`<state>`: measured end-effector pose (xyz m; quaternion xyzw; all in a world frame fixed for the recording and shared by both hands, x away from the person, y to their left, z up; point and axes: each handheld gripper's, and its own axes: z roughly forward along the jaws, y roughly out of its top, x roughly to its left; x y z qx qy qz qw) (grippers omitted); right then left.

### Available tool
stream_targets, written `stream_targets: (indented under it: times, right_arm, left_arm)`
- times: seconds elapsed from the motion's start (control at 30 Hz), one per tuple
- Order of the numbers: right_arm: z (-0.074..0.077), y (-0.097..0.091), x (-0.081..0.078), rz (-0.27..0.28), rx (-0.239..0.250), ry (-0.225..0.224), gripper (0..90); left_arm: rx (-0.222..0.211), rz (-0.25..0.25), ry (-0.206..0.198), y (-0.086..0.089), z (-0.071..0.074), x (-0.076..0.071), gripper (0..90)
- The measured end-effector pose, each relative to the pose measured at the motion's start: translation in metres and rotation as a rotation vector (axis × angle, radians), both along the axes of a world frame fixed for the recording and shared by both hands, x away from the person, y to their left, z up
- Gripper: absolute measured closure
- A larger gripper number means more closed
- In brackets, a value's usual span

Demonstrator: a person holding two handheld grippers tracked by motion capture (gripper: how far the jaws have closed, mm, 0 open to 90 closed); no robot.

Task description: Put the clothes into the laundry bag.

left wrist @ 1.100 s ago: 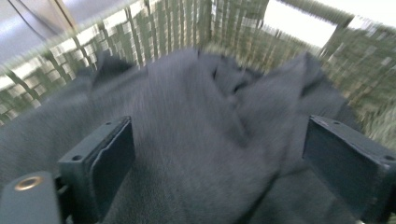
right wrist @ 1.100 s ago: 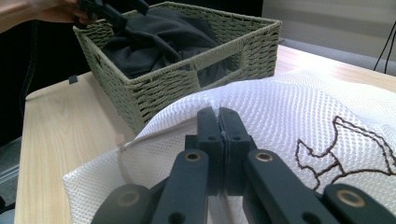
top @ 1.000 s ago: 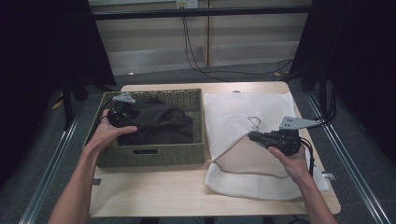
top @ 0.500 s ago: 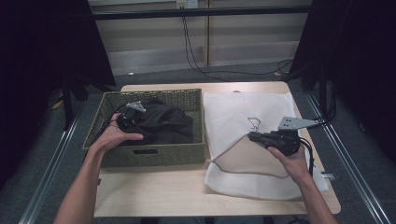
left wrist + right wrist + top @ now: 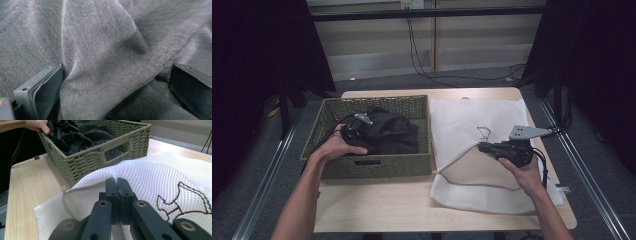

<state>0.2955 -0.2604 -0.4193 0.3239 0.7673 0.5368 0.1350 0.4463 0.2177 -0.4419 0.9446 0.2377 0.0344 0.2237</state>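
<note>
garment [image 5: 105, 57] dark grey, crumpled | basket [image 5: 377, 165] | left gripper [image 5: 354, 127] jaws spread

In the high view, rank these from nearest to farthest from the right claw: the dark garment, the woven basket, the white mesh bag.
Measured from the right claw:
1. White mesh bag: pinched in the claw, on the table's right half.
2. Woven basket: to its left, near wall beside the bag.
3. Dark garment: inside the basket, farther left.

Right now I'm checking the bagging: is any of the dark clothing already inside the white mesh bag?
No: the dark clothing lies in the woven basket, apart from the white mesh bag.
</note>
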Motion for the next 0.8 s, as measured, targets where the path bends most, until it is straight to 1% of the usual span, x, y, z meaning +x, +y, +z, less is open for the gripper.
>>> stream_targets:
  times: [0.03, 0.07, 0.1, 0.13, 0.17, 0.2, 0.23, 0.27, 0.3, 0.33, 0.37, 0.4, 0.5, 0.53, 0.57, 0.6, 0.63, 0.67, 0.7, 0.73, 0.77, 0.8]
  right_arm:
    - [0.0, 0.0, 0.0, 0.0, 0.0, 0.0, 88.9]
    - [-0.001, 0.0, 0.001, 0.003, -0.001, 0.004, 88.9]
    - [-0.001, 0.0, 0.001, 0.003, -0.001, 0.004, 88.9]
    - [-0.001, 0.001, 0.001, 0.004, -0.002, 0.006, 88.8]
    - [-0.001, 0.001, 0.001, 0.004, -0.002, 0.006, 88.8]
    - [-0.001, 0.001, 0.001, 0.005, -0.005, 0.006, 88.8]
    - [-0.001, 0.001, 0.001, 0.005, -0.005, 0.006, 88.8]
    - [-0.001, 0.001, 0.001, 0.005, -0.006, 0.006, 88.8]
    - [-0.002, 0.001, 0.001, 0.005, -0.006, 0.007, 88.8]
    - [-0.002, 0.001, 0.001, 0.006, -0.008, 0.007, 88.8]
    - [-0.002, 0.001, 0.002, 0.006, -0.01, 0.008, 88.8]
    - [-0.003, 0.002, 0.002, 0.006, -0.011, 0.01, 88.8]
    - [-0.003, 0.002, 0.002, 0.006, -0.009, 0.013, 88.8]
    - [-0.004, 0.002, 0.002, 0.01, -0.013, 0.013, 88.8]
    - [-0.004, 0.002, 0.002, 0.009, -0.011, 0.013, 88.8]
    - [-0.004, 0.002, 0.002, 0.009, -0.01, 0.014, 88.8]
    - [-0.004, 0.002, 0.002, 0.01, -0.011, 0.014, 88.8]
    - [-0.004, 0.002, 0.002, 0.01, -0.013, 0.013, 88.8]
    - [-0.004, 0.001, 0.002, 0.01, -0.011, 0.014, 88.8]
    - [-0.004, 0.001, 0.002, 0.01, -0.012, 0.014, 88.8]
    - [-0.004, 0.002, 0.002, 0.009, -0.012, 0.015, 88.8]
    - [-0.004, 0.002, 0.002, 0.011, -0.011, 0.014, 88.8]
  left_arm:
    - [0.0, 0.0, 0.0, 0.0, 0.0, 0.0, 0.0]
    - [0.039, -0.006, -0.016, -0.006, -0.001, 0.003, 0.0]
    - [0.039, -0.006, -0.016, -0.006, -0.001, 0.003, 0.0]
    - [0.045, 0.005, -0.025, -0.01, -0.006, 0.004, 0.0]
    - [0.045, 0.005, -0.025, -0.01, -0.006, 0.004, 0.0]
    - [0.055, 0.004, -0.043, -0.011, -0.009, 0.004, 0.0]
    - [0.05, 0.008, -0.036, -0.011, -0.012, 0.003, 0.0]
    - [0.042, 0.0, -0.045, -0.01, -0.013, 0.003, 0.0]
    - [0.034, 0.003, -0.042, -0.008, -0.014, 0.003, 0.0]
    - [0.043, -0.001, -0.043, -0.008, -0.017, 0.002, 0.0]
    - [0.068, -0.024, -0.039, -0.01, -0.019, 0.002, 0.0]
    - [0.096, -0.029, -0.027, -0.011, -0.02, 0.003, 0.0]
    - [0.112, -0.025, -0.023, -0.015, -0.024, 0.004, 0.0]
    - [0.134, -0.04, -0.011, -0.015, -0.023, 0.006, 0.0]
    - [0.132, -0.017, -0.004, -0.016, -0.024, 0.005, 0.0]
    - [0.141, -0.033, -0.006, -0.016, -0.023, 0.007, 0.0]
    - [0.133, -0.012, 0.005, -0.016, -0.024, 0.007, 0.1]
    - [0.133, -0.012, 0.005, -0.016, -0.024, 0.007, 0.3]
    - [0.172, -0.034, 0.012, -0.017, -0.022, 0.01, 1.9]
    - [0.161, 0.002, 0.032, -0.017, -0.023, 0.01, 4.3]
    - [0.159, 0.008, 0.032, -0.019, -0.023, 0.011, 5.6]
    - [0.183, 0.013, 0.028, -0.019, -0.021, 0.011, 7.6]
